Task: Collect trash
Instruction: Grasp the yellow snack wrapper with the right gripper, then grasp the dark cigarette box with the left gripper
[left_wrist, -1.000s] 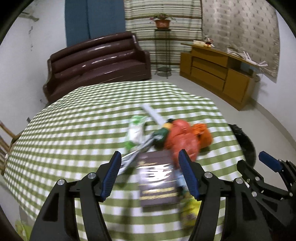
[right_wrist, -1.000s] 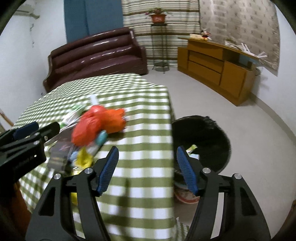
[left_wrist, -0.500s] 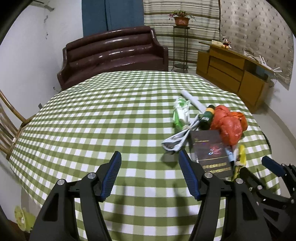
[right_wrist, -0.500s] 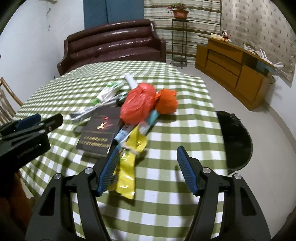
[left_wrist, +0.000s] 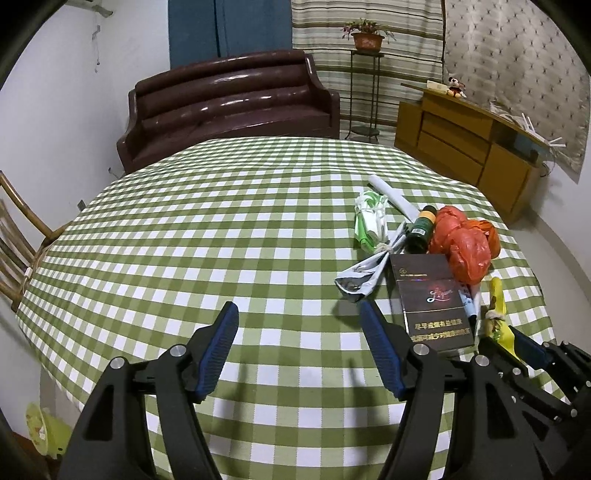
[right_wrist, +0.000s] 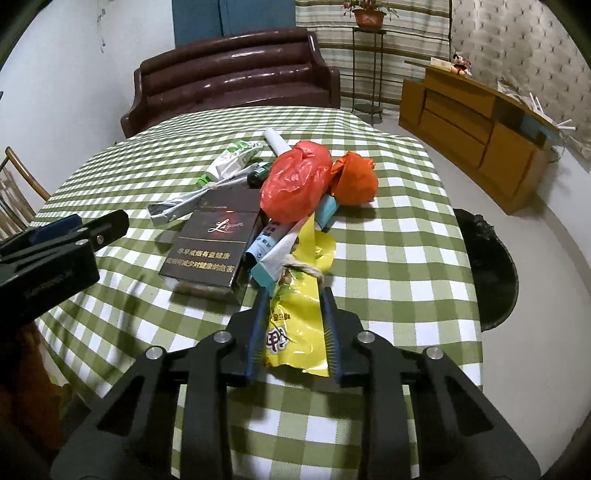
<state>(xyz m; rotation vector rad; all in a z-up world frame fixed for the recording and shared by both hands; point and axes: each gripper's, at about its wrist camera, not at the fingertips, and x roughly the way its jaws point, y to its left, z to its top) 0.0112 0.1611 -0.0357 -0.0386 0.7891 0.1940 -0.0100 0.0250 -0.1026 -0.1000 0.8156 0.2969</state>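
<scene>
A pile of trash lies on the green checked table (left_wrist: 184, 240): a yellow wrapper (right_wrist: 295, 325), a dark cigarette carton (right_wrist: 214, 240), a red plastic bag (right_wrist: 295, 181), an orange bag (right_wrist: 354, 179), a silver wrapper (left_wrist: 362, 273) and a green bottle (left_wrist: 421, 229). My right gripper (right_wrist: 295, 295) is closing, and its pads press the near end of the yellow wrapper from both sides. My left gripper (left_wrist: 298, 306) hangs over bare cloth left of the pile. Its jaws are opening with nothing between them.
A black bin (right_wrist: 487, 269) stands on the floor beside the table's right edge. Behind the table is a brown sofa (left_wrist: 229, 103). There is a wooden cabinet (left_wrist: 472, 147) at the right wall, a plant stand (left_wrist: 364, 74), and a wooden chair (left_wrist: 14, 240) at the left.
Both hands swung left across the table during the first half second. The right gripper came from over the bin to the pile, then closed on the yellow wrapper. The left gripper left the carton.
</scene>
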